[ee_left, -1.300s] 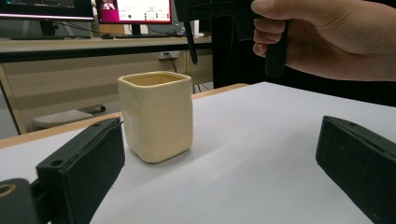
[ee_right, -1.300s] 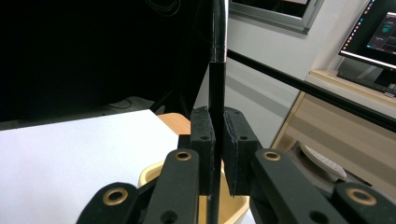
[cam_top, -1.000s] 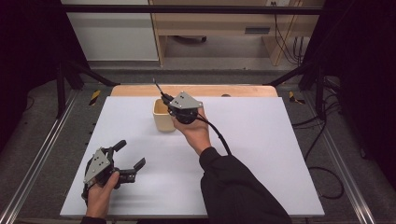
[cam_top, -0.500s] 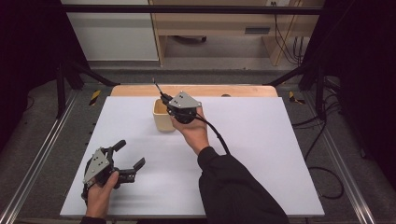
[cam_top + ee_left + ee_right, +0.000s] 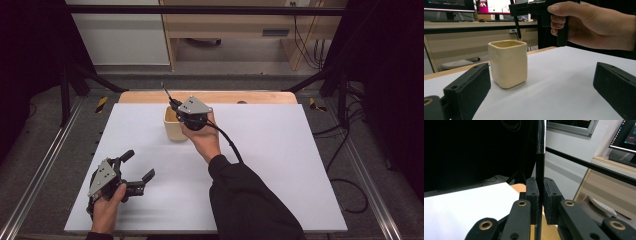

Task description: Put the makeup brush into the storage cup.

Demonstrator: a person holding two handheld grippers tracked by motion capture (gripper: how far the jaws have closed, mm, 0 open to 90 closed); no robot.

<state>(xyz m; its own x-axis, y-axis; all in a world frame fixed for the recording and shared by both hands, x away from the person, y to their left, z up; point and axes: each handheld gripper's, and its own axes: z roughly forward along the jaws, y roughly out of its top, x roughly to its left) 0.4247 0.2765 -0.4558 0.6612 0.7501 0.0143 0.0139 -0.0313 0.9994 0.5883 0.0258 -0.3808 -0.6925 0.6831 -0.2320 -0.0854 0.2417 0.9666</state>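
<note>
Almost nothing changes across the last second: right gripper (image 5: 176, 106) stays clamped on a thin black stick (image 5: 539, 170) poised over the cream cup (image 5: 174, 125) on the white surface (image 5: 280, 165), insertion pending. Left gripper (image 5: 137, 172) idles, fingers wide, empty.

— Can we read any lettering here?
— No. The monitors (image 5: 496, 6) behind the table glow with coloured windows, but we find their writing too small and blurred to make out.
</note>
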